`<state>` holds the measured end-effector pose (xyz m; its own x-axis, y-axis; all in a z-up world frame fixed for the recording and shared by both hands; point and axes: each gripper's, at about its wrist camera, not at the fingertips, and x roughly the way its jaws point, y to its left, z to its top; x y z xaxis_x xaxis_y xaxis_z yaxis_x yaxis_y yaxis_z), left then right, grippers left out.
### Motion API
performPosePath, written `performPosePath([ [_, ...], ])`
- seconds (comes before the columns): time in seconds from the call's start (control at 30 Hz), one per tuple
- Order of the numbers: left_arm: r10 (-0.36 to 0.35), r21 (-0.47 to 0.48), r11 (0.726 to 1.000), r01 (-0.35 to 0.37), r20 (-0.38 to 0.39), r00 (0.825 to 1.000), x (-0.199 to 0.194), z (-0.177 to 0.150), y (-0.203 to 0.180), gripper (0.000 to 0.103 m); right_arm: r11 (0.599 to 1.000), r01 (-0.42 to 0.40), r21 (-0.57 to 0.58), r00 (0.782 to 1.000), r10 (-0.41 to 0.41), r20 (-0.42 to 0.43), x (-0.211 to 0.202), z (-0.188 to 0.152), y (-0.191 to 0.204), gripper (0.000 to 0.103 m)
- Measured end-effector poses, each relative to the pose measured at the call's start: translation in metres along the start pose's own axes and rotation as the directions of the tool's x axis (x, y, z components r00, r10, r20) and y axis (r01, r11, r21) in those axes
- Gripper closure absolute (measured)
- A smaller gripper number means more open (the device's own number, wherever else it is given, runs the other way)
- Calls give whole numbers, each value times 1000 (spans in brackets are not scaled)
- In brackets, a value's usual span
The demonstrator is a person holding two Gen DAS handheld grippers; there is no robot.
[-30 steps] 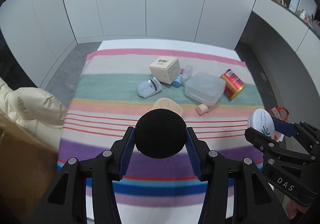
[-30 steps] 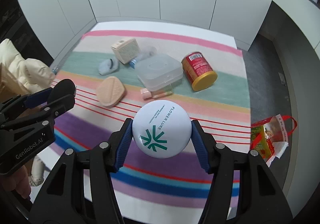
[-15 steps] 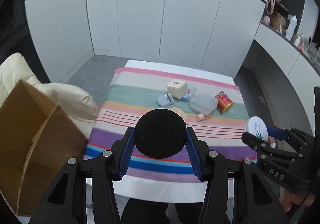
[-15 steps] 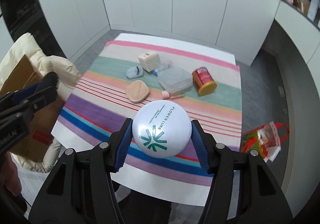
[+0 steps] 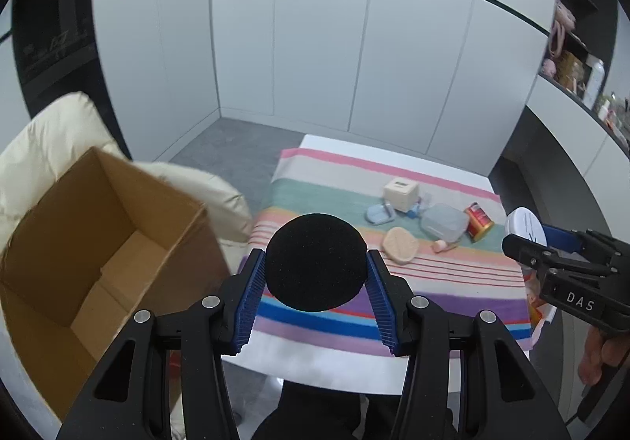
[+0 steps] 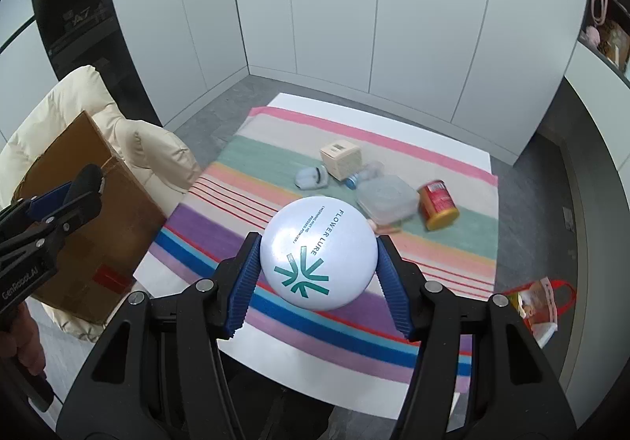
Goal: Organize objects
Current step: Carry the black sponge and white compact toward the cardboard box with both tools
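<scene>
Now L gripper [image 5: 315, 263] clamps black round puff [image 5: 315, 261], R gripper [image 6: 317, 253] clamps white compact [image 6: 317, 253]; open cardboard box [image 5: 90, 243] at left, striped cloth [image 5: 393, 302] below w/ other items.

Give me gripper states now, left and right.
Left gripper: closed on the black round puff.
Right gripper: closed on the white round compact.
</scene>
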<state>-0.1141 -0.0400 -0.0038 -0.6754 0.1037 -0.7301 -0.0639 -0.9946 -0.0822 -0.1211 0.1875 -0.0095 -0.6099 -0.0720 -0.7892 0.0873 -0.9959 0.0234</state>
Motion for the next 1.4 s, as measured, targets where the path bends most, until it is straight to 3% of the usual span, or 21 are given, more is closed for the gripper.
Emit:
performPosePath([
  [0.5,88,-98,991,-86,12,996,-10,-9,79,51,985,-94,-142,996,93,-18,27,10,100,43],
  [1.13,163,-211,964,-162,-14,987,-29,-43,177,49,925,-244,-291,969,246,-31,32,21,232,43],
  [1.23,171,-235,957,-171,-22,985,-28,-48,190,39,912,-262,-315,964,264,-39,33,21,249,43],
  [1.3,181,-255,950,-180,-22,983,-32,-53,199,18,906,-275,-322,960,277,-41,33,22,258,43],
  [1.4,213,-272,940,-204,2,977,-47,-57,209,0,896,-292,-335,955,294,-45,31,21,275,43],
])
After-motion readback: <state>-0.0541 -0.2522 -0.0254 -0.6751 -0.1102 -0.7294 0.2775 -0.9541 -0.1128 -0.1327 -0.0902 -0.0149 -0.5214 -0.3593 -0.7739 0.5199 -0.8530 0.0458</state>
